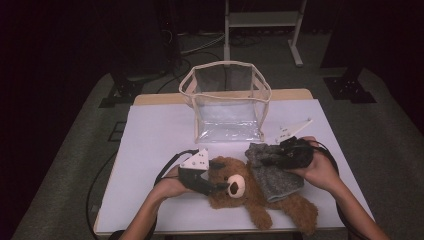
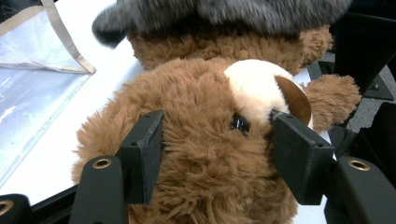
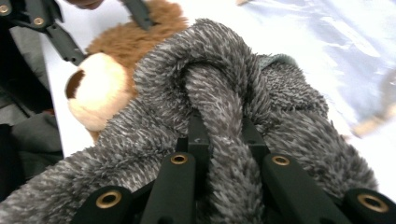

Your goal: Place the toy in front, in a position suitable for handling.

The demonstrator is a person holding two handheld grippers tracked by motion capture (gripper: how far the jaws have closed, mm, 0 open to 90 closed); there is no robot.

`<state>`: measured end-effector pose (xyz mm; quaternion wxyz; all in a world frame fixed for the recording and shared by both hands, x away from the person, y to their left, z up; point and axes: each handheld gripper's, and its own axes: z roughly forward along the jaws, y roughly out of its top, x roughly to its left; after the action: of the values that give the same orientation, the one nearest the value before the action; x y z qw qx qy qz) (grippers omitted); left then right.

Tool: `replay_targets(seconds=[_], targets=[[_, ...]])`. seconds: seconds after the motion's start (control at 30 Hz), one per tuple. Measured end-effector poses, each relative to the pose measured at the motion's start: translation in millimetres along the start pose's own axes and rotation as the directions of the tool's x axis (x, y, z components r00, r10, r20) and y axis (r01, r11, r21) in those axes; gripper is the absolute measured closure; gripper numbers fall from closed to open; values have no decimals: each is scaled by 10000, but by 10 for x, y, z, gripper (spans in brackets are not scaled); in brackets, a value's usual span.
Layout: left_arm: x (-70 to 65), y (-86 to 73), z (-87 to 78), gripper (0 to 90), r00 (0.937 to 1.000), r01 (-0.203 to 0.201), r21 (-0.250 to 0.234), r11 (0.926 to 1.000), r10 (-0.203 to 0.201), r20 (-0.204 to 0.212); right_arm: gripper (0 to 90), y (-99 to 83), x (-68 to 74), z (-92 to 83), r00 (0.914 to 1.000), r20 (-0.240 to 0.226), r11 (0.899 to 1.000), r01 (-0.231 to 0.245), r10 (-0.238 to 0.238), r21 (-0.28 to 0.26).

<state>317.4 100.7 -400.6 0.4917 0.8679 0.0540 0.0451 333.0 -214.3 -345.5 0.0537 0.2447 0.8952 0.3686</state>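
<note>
Fingers of the left gripper (image 1: 220,187) clamp the teddy bear (image 1: 252,192) by the head in the high view, steadying it on the desk (image 1: 150,135) while the right gripper (image 1: 267,159) pulls a grey fuzzy garment (image 1: 274,175) over its body. The bear lies lengthwise from head at centre towards the near right corner. In the left gripper view, both fingers (image 2: 142,151) press into the head fur. In the right gripper view, fingers (image 3: 198,135) pinch a fold of the garment tight.

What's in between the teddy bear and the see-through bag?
Just bare white table. The high view shows an open strip between the teddy bear and the see-through bag, with nothing lying on it.
</note>
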Motion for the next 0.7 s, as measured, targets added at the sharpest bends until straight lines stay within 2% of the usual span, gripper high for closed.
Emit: replay_targets(seconds=[0.07, 0.13, 0.23, 0.33, 0.43, 0.5, 0.57, 0.7], targets=[[2, -1, -6, 378, 10000, -17, 4, 10000, 17, 4, 792, -46, -21, -21, 9998, -13, 9998, -200, 200, -15], [14, 18, -36, 373, 9999, -158, 124, 9998, 159, -23, 793, -105, -1, 50, 9996, -136, 9996, -241, 243, 119], [42, 33, -102, 321, 9999, -44, 95, 9999, 46, -153, 796, -193, 38, 153, 9993, -184, 9995, -315, 315, -21], [94, 25, -160, 220, 9989, 344, 38, 9994, -343, -329, 798, -256, 76, 165, 9989, -209, 9985, -424, 417, -357], [140, 10, -174, 138, 9949, 933, -137, 9955, -937, -362, 798, -290, 141, 156, 9995, -113, 9981, -292, 286, -551], [156, -3, -119, 94, 9918, 1276, -55, 9918, -1277, -103, 799, -318, 197, 153, 9998, -65, 9976, -187, 183, -664], [157, -12, -49, 71, 9909, 1344, 138, 9908, -1346, 94, 800, -354, 240, 144, 10000, 54, 9968, -40, 45, -803], [176, -48, 129, 44, 9763, 1926, 647, 9791, -1978, 874, 803, -451, 300, 106, 10000, 75, 9951, -15, 23, -988]])
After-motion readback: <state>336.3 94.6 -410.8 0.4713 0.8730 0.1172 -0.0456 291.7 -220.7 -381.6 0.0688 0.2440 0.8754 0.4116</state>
